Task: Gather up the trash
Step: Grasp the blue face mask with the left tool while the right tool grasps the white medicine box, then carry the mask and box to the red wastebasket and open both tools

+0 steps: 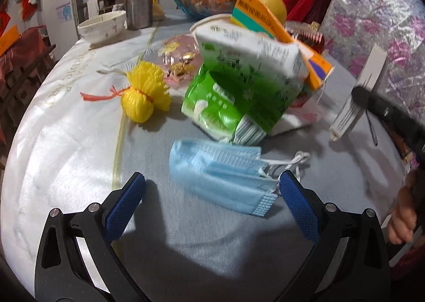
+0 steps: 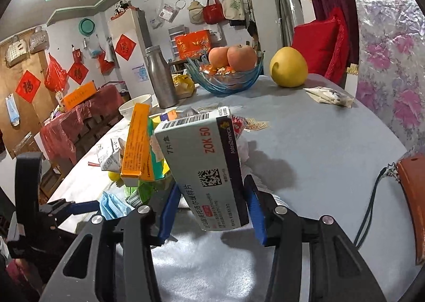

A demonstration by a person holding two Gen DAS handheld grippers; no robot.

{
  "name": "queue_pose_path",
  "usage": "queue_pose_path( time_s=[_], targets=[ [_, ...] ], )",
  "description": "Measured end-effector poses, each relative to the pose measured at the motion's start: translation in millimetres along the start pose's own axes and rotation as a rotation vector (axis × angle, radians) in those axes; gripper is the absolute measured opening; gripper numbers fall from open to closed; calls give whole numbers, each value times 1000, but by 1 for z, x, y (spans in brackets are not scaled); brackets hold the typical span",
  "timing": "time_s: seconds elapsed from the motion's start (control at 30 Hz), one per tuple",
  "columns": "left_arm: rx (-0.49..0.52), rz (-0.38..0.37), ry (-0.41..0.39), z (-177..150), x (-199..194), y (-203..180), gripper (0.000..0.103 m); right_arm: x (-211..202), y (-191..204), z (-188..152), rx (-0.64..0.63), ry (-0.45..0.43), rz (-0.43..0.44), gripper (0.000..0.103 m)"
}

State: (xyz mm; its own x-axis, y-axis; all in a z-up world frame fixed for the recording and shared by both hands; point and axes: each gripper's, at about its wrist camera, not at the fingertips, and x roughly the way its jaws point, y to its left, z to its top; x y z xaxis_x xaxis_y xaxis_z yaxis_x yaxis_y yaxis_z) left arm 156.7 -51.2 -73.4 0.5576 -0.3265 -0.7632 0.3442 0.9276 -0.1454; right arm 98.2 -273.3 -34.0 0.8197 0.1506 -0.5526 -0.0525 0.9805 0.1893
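A: Right gripper (image 2: 211,211): its jaws are clamping a grey medicine box (image 2: 203,169), one blue pad on each long side, and are holding it tilted and clear of the table (image 2: 332,148). Left gripper (image 1: 211,206): its jaws are standing wide, holding nothing, and a blue face mask (image 1: 220,179) is lying on the cloth between the fingertips.

B: Risks at the jaws?

A: The pads are gripping only the box's lower part, so a sharp swing is likely to pivot it loose. The mask is soft and flat; the fingers are likely to close over it or catch just its ear loops (image 1: 292,161).

B: And further out?

A: Just behind the mask a green packet (image 1: 228,105), a white carton (image 1: 249,49) and an orange box (image 1: 268,23) are leaning together. A forward push is likely to topple the pile towards the yellow net (image 1: 146,94) or the glass fruit bowl (image 1: 202,1).
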Motion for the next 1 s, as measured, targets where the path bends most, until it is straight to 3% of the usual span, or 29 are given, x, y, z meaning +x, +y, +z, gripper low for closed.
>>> queue_pose_path(
  time_s=[0.1,0.27,0.63,0.83,1.0],
  targets=[
    [11,-11,-13,1,-2,0,70,3,-2,-3,0,11,10,48],
    [-12,-44,-31,-1,-13,8,54,-2,0,-3,1,3,18,48],
    [-86,128,-226,-6,-118,71,54,-39,31,10,-44,-74,103,48],
    [-149,287,-266,-31,-171,124,54,-50,78,17,-116,-76,197,48],
    [-196,417,-241,-63,-201,169,54,-53,125,17,-170,-35,313,48]
  ],
)
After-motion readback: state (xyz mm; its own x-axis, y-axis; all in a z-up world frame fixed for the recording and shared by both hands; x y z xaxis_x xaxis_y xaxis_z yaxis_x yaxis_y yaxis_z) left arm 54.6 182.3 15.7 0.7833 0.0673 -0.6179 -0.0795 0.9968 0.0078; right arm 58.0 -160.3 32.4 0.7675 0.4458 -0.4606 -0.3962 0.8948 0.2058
